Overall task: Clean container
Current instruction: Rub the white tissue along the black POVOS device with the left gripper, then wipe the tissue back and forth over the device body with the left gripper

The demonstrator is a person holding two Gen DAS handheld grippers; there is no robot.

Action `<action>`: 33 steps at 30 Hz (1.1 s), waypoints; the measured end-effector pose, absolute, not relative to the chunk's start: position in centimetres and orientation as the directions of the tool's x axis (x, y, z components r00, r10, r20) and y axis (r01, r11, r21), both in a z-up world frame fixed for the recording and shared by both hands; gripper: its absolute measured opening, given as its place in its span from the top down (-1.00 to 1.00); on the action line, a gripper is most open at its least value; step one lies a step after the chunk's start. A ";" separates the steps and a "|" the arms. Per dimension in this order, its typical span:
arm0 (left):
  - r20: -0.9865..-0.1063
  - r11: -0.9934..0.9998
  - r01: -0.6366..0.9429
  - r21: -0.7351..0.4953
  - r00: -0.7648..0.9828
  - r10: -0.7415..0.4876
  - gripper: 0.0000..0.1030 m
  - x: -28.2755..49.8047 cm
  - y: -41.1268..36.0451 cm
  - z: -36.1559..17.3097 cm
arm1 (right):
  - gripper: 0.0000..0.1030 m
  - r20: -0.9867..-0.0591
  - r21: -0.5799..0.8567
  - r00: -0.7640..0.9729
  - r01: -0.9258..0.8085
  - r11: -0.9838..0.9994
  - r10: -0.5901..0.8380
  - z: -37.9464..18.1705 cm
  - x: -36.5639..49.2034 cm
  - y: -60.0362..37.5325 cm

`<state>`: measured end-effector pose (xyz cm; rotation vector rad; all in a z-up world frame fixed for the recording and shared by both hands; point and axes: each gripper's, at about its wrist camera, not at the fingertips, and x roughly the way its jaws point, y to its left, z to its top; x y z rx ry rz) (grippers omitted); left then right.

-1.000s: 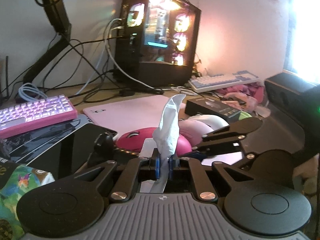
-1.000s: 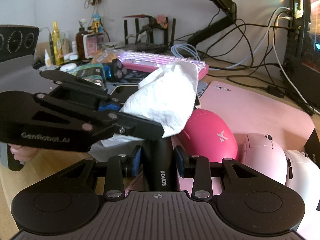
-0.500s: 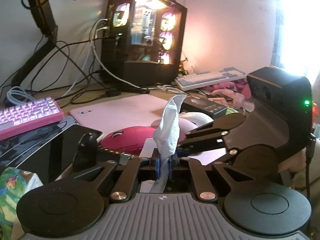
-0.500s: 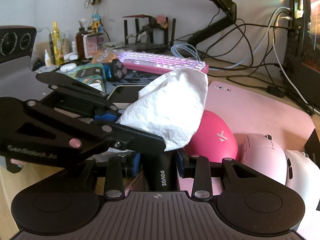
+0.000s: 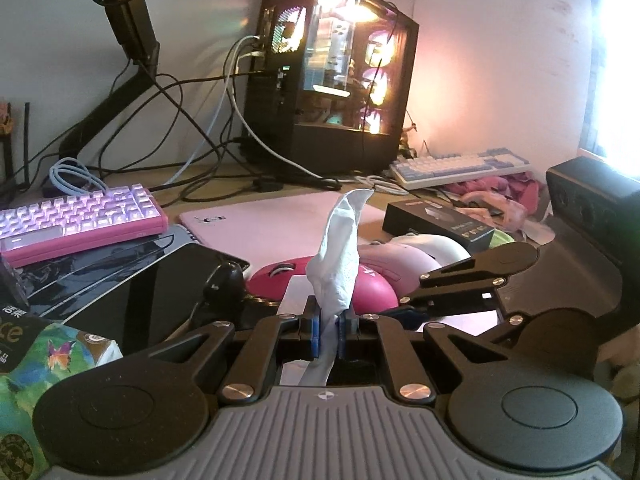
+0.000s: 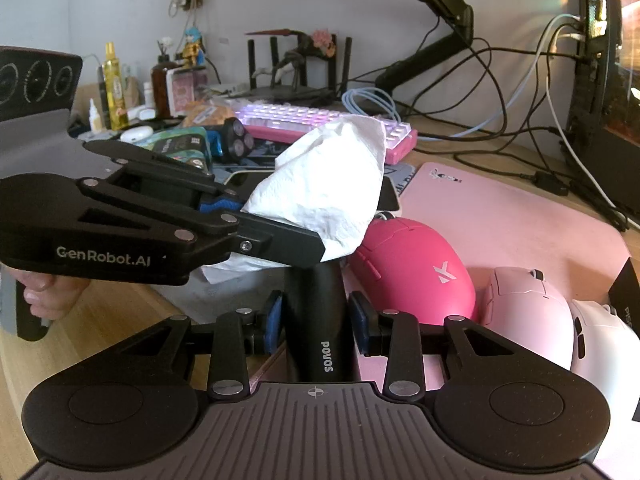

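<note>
The left hand-held gripper [image 5: 328, 326] stays clamped on a white tissue [image 6: 328, 184], now draped over the black POVOS container [image 6: 316, 320] pinched in the right hand-held gripper [image 6: 316, 322], at six o'clock; wiping looks under way.

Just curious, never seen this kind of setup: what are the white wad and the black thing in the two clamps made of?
The white wad, pinched in the left gripper, looks like soft tissue paper: matte, crinkled, faintly embossed, folding limply. The black thing, clamped in the right gripper, seems to be smooth plastic with a satin sheen and white printed lettering; it could be coated metal, the look leaves that open.
</note>
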<state>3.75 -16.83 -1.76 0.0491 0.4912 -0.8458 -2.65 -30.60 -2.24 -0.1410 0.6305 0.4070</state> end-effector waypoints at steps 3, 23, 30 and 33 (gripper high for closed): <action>-0.436 0.659 0.740 -0.135 0.552 -0.710 0.76 3.5 -17.1 -1.7 | 0.24 -0.598 -0.006 0.732 -0.411 0.912 0.326 -2.2 -2.7 -30.6; -0.434 0.587 0.797 -0.145 0.482 -0.761 0.76 2.7 -17.6 -1.9 | 0.24 -0.598 -0.007 0.732 -0.411 0.912 0.325 -2.2 -2.6 -30.7; -0.434 0.619 0.770 -0.154 0.510 -0.743 0.76 3.1 -17.4 -1.9 | 0.24 -0.598 -0.009 0.733 -0.411 0.912 0.324 -2.2 -2.7 -30.6; -0.435 0.639 0.754 -0.152 0.529 -0.729 0.76 3.3 -17.2 -1.8 | 0.24 -0.598 -0.009 0.733 -0.411 0.912 0.324 -2.2 -2.7 -30.6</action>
